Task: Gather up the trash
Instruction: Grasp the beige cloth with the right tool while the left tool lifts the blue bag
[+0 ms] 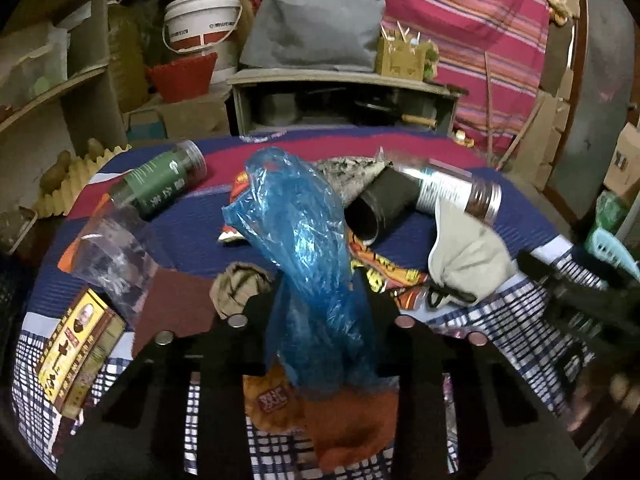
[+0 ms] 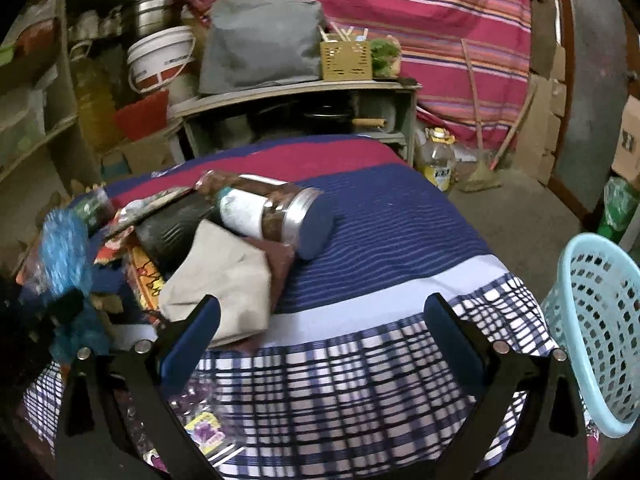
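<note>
My left gripper (image 1: 320, 312) is shut on a crumpled blue plastic bag (image 1: 304, 240) and holds it above the cloth-covered table (image 1: 192, 236); the bag also shows at the left of the right wrist view (image 2: 64, 248). My right gripper (image 2: 320, 320) is open and empty over the table's checked front edge (image 2: 340, 380). A light blue perforated basket (image 2: 600, 328) stands beside the table at the right. Trash lies on the table: a green jar (image 1: 160, 180), a clear wrapper (image 1: 112, 256), a yellow box (image 1: 76, 348), a black tube (image 1: 380, 208), a silver-lidded jar (image 2: 276, 208), a beige pouch (image 2: 224, 280).
An orange snack wrapper (image 1: 376, 272) and a brown crumpled scrap (image 1: 240, 284) lie near the left gripper. A small colourful packet (image 2: 204, 432) lies under the right gripper. Behind the table stand a low shelf (image 1: 340, 80), buckets (image 1: 200, 20) and a striped curtain (image 2: 400, 8).
</note>
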Demonstrator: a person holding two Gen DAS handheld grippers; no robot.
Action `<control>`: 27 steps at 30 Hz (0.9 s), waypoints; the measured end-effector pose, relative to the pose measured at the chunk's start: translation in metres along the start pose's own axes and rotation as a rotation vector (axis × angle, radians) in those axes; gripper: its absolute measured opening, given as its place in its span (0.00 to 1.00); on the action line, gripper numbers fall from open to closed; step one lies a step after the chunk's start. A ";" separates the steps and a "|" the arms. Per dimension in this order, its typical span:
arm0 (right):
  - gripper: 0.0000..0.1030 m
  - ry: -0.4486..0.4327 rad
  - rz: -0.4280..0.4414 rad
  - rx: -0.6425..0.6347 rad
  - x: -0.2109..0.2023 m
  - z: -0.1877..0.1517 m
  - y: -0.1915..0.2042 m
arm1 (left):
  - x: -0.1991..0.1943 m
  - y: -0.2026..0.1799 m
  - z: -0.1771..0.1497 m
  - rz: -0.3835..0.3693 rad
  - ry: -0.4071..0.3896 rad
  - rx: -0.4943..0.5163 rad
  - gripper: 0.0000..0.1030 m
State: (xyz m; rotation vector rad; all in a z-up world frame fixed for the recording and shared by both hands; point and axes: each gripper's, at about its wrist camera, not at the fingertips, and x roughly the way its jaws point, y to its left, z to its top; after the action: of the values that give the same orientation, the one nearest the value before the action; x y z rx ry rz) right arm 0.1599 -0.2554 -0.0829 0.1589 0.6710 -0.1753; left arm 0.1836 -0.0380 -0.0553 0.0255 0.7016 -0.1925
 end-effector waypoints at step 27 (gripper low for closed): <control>0.12 0.060 0.089 -0.100 0.011 -0.002 0.030 | -0.020 0.060 0.019 0.038 -0.027 -0.131 0.29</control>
State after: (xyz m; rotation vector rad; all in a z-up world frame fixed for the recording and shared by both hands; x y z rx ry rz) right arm 0.1737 -0.2268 -0.0890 0.0979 0.7294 -0.0519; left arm 0.1919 0.0223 -0.0298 -0.0890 0.6854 -0.1103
